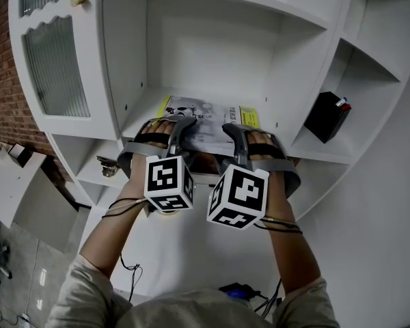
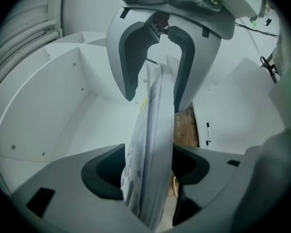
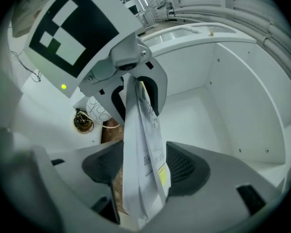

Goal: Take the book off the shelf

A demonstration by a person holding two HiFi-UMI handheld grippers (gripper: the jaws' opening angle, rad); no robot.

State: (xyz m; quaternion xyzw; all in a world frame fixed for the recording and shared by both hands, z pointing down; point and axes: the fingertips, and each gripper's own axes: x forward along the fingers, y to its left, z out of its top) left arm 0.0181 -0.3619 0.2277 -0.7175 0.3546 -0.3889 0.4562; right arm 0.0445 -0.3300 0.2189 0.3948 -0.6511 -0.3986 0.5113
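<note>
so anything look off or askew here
Nothing damaged. The left gripper and right gripper both clamp the book at its near edge on the shelf. Only the black box in the right compartment sits tilted.

Head view: book (image 1: 203,115) near edge was hidden behind left gripper (image 1: 176,127) and right gripper (image 1: 234,132); cover print was too small to read. Black box (image 1: 326,117) label: illegible. Brass item (image 1: 108,167): too small to ID. Left gripper view: book btm was cut off by frame edge.
</note>
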